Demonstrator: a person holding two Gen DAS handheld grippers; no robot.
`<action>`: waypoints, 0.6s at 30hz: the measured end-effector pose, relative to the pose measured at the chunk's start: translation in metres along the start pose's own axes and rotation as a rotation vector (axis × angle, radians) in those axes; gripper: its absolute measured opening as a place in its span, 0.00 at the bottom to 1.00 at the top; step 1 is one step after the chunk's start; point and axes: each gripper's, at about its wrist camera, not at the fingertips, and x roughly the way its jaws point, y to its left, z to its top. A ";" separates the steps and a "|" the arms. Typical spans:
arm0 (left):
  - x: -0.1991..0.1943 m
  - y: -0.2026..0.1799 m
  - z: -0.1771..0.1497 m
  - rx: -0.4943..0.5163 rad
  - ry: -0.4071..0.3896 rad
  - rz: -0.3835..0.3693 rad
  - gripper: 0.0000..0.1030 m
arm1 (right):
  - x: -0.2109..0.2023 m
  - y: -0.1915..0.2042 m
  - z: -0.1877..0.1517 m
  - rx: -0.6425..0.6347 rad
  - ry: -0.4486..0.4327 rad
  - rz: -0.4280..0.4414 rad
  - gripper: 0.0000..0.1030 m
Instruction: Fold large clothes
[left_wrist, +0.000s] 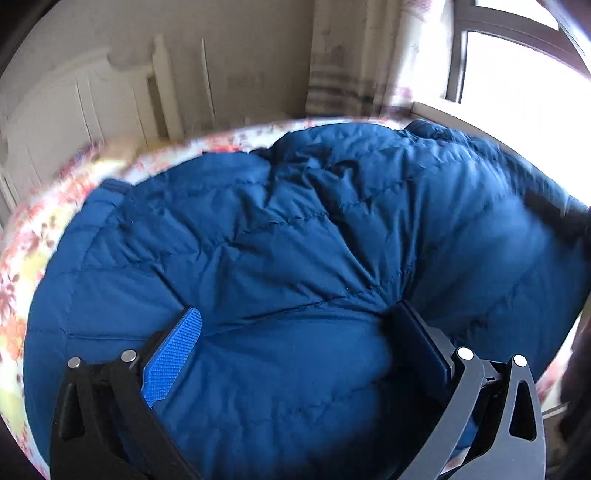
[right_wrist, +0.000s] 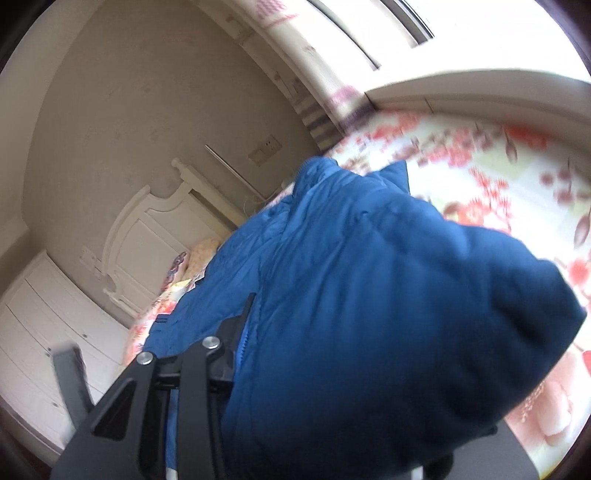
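The puffy dark-blue quilted down jacket (left_wrist: 295, 240) lies across the floral-sheeted bed (left_wrist: 33, 236), its length running toward the white headboard (right_wrist: 147, 236). The left gripper (left_wrist: 295, 332) hangs wide open directly over its middle. The right gripper (right_wrist: 332, 332) is nearer the jacket's end, narrowed on a lifted fold that hides one finger.

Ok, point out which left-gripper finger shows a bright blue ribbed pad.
The left gripper's finger on the picture's left: its pad faces the camera, while the other finger shows only dark plastic.
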 end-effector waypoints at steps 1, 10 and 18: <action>-0.002 0.002 0.002 0.008 0.015 -0.022 0.96 | -0.004 0.014 0.001 -0.051 -0.021 -0.023 0.34; -0.098 0.210 -0.008 -0.490 -0.168 -0.044 0.95 | -0.009 0.240 -0.050 -0.924 -0.196 -0.171 0.33; -0.142 0.300 -0.037 -0.634 -0.225 0.136 0.95 | 0.105 0.340 -0.266 -1.841 0.071 -0.256 0.43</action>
